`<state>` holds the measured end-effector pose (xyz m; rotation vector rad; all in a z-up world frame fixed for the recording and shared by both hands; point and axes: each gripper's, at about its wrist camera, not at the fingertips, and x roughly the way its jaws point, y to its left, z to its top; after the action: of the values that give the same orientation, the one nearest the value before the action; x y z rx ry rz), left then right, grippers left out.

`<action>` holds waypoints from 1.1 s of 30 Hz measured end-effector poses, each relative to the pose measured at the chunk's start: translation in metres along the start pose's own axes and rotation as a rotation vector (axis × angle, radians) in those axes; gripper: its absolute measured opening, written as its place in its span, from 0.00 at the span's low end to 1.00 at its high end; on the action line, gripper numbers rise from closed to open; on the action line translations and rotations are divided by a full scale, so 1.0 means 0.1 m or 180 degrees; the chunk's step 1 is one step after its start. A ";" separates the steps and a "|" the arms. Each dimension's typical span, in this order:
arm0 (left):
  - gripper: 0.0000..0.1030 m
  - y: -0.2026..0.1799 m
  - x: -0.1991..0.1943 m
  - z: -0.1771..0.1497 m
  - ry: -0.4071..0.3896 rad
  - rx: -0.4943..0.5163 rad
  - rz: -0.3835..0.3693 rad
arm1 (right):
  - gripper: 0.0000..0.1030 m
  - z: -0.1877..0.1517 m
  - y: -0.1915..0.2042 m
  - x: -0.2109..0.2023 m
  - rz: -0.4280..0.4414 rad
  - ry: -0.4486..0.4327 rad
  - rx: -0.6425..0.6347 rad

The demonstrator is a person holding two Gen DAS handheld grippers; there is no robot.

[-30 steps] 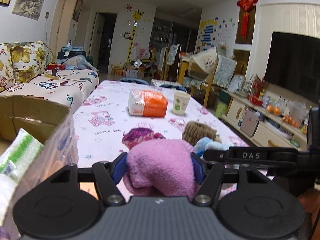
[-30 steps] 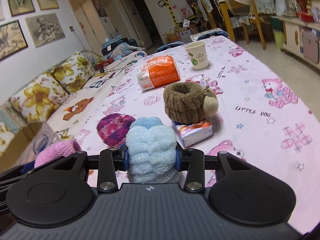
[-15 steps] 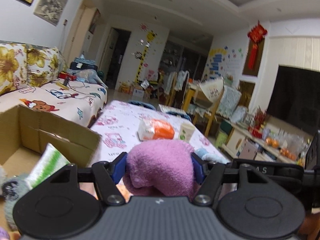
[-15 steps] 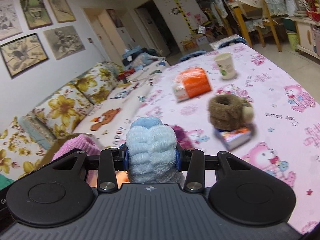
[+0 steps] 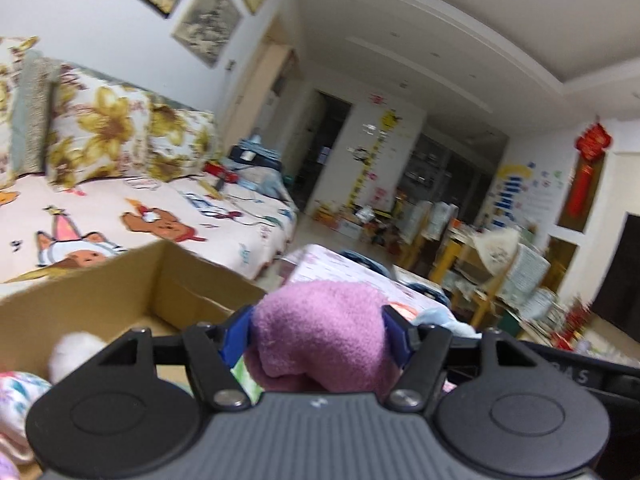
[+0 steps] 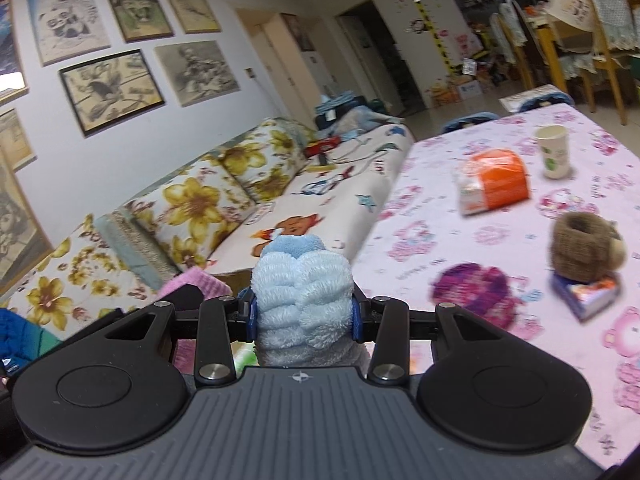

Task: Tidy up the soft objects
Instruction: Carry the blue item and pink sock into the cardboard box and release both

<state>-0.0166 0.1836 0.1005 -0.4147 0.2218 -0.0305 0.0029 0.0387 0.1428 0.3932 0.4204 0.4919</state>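
Note:
My left gripper (image 5: 318, 336) is shut on a pink fluffy soft item (image 5: 320, 336), held over the near edge of an open cardboard box (image 5: 120, 280). A white fluffy item (image 5: 74, 350) lies in the box. My right gripper (image 6: 302, 314) is shut on a light blue fluffy soft item (image 6: 302, 300), held up at the table's left edge. The pink item (image 6: 196, 284) shows to its left. On the table lie a purple knitted item (image 6: 474, 292) and a brown fluffy item (image 6: 584, 246) on a small packet (image 6: 588, 294).
A table with a pink cartoon cloth (image 6: 500, 240) carries an orange tissue pack (image 6: 494, 180) and a paper cup (image 6: 554, 156). A flowered sofa (image 6: 240, 200) runs along the left wall. Chairs (image 6: 580, 40) stand at the far end.
Both grippers have swung left and tilted up with their items still held. The left one has come over the box; the table has slid right in both views.

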 end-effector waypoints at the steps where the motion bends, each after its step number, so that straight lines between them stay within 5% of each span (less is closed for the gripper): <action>1: 0.65 0.06 0.00 0.02 -0.0016 -0.0034 0.0050 | 0.49 0.01 0.04 0.05 0.0020 0.0003 -0.0017; 11: 0.65 0.48 0.05 0.11 0.0065 -0.0243 0.0503 | 0.50 -0.04 0.21 0.38 0.0090 0.0112 -0.0079; 14: 0.68 0.56 0.09 0.12 0.0157 -0.0357 0.0556 | 0.61 -0.08 0.28 0.41 0.0077 0.0152 -0.0178; 16: 0.72 0.61 0.10 0.12 0.0198 -0.0437 0.0546 | 0.78 -0.11 0.31 0.46 0.0038 0.0191 -0.0253; 20: 0.86 0.59 0.04 0.10 0.0150 -0.0403 0.0534 | 0.96 -0.13 0.30 0.37 -0.0002 0.0140 -0.0298; 33: 0.91 0.38 0.01 0.08 0.0107 -0.0102 0.0447 | 0.99 -0.13 0.12 -0.10 -0.0362 -0.0195 -0.0566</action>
<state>-0.0145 0.2220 0.0923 -0.4299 0.2846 0.1042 -0.0154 0.0468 0.1405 0.2109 0.3348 0.4019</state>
